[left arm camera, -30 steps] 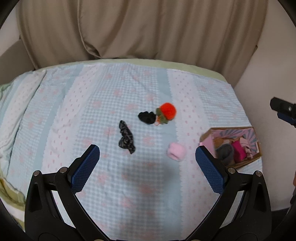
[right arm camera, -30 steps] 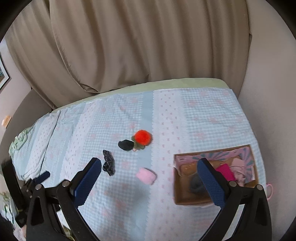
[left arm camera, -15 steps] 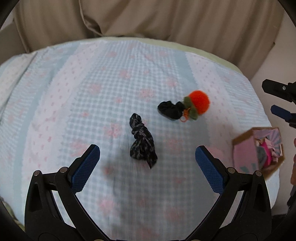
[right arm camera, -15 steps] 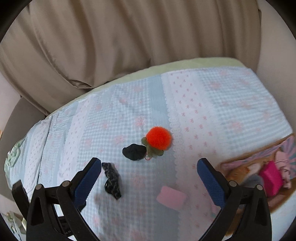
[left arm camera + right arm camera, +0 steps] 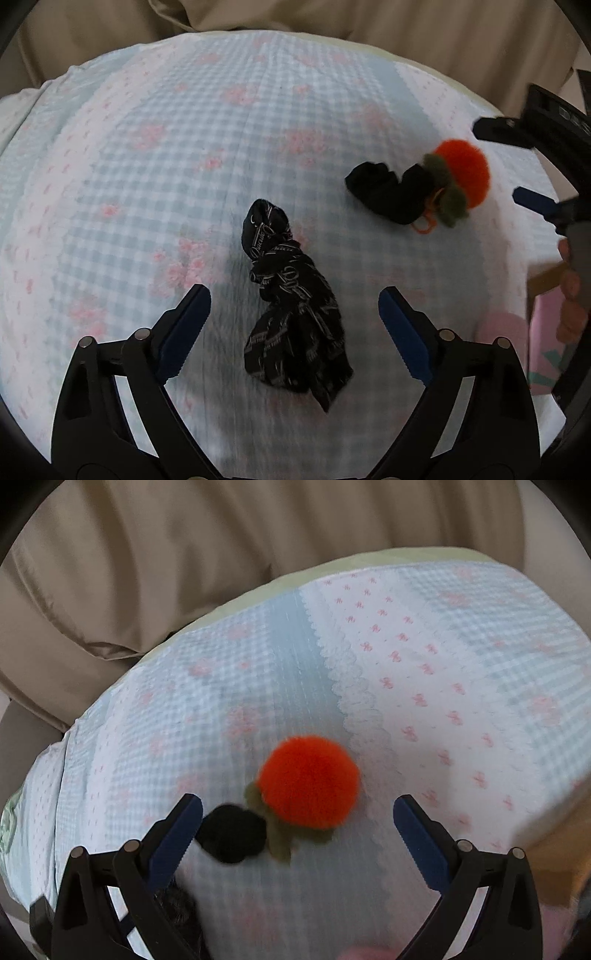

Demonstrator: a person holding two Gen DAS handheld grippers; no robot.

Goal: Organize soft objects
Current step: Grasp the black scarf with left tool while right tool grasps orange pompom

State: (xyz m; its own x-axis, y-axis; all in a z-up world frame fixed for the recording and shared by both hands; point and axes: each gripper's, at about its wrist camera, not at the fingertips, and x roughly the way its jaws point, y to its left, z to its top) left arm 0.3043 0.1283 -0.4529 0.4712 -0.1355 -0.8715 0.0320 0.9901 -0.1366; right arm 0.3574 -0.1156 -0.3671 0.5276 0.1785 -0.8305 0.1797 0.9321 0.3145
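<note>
The left claw [image 5: 294, 321] is spread wide and holds nothing. Its blue fingers [image 5: 184, 325] stand on both sides of the black scarf [image 5: 291, 328], which lies knotted on the bed [image 5: 147, 166], but they do not touch it. Farther out to the right lies a black sock [image 5: 388, 195], touching the orange pompom [image 5: 463, 171].

The right claw [image 5: 298, 827] is also wide apart and empty. The pompom [image 5: 308, 781] sits between its fingers [image 5: 177, 834], and the sock [image 5: 232, 832] is just beside the left one. The box [image 5: 546, 321] stands at the right edge of the bed, with a pink roll [image 5: 498, 328] beside it. Beige curtains [image 5: 221, 554] hang behind.
</note>
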